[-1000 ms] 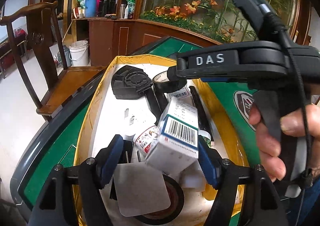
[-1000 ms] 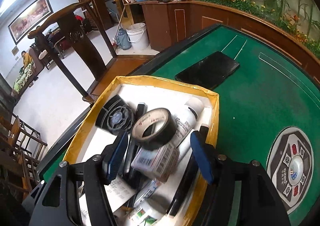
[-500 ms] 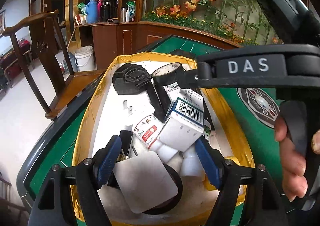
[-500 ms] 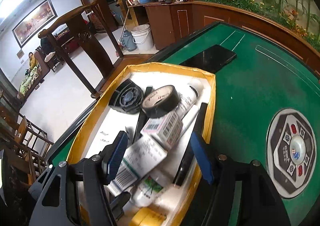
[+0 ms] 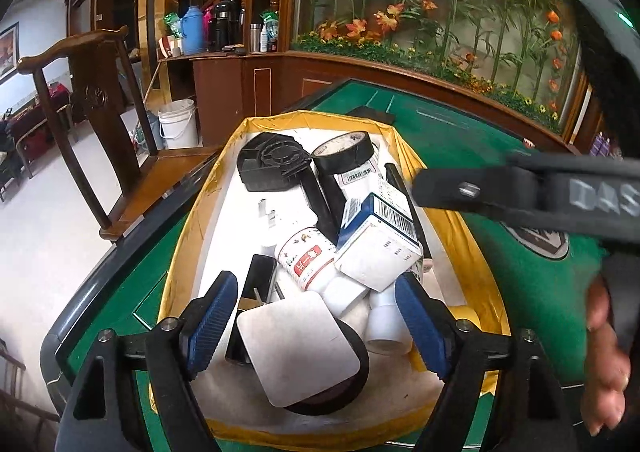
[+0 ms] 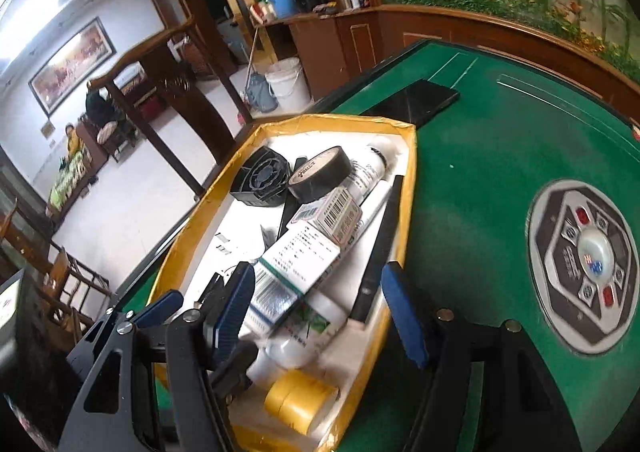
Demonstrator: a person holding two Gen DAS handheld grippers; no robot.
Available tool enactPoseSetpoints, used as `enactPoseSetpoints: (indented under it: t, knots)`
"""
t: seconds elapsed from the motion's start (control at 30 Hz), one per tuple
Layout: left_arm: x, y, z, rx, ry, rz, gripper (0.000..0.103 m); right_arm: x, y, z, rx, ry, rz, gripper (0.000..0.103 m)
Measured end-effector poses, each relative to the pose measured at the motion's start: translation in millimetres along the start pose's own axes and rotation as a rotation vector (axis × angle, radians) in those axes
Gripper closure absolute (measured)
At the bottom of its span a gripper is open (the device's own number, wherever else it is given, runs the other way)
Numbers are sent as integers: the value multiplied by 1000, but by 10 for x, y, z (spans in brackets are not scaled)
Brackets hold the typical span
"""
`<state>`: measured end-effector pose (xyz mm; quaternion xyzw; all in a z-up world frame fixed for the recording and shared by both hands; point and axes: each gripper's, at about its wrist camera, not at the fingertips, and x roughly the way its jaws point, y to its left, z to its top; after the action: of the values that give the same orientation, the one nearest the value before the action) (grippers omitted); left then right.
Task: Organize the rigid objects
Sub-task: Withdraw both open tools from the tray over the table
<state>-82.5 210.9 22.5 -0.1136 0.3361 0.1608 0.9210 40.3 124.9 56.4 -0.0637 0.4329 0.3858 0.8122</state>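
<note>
Green felt table (image 6: 480,171), wooden chair (image 5: 100,91) beside

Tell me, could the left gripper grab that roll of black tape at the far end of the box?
Probably yes: the black tape lies on top of the pile, uncovered, and the left gripper has open fingers, just opened wider, with nothing gripped.

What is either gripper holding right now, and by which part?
Nothing. The left gripper, whose jaws have just been opening, and the right gripper both stand open above the tray.
</note>
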Motion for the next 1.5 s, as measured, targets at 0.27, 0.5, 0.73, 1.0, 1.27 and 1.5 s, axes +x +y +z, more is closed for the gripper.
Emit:
enactPoseSetpoints:
  t: [0.27,0.5,0.73,1.0,1.27,1.5]
  knots:
    - [4,5,-23,-10,5,9,11,-468,-208,-496,37,-108,-45,32]
    - [-107,16,-71,-23,-49,55,4,-694,-380,-925,56,-143,-68,25]
    - [-232,45,-146,-53,-84,106,1,-785,-490,-1188,57,-153,-134,21]
    - [-419,-75,-185,10,-85,81,1,-880,-546,-1184,96,-165,-120,19]
    - [-657,-31,-30,-9,-57,118,1,-876,-513,-1201,90,-168,-118,19]
    - [-1074,120,-6,-42,-170,153,1,-895,-465,-1222,69,-186,-136,18]
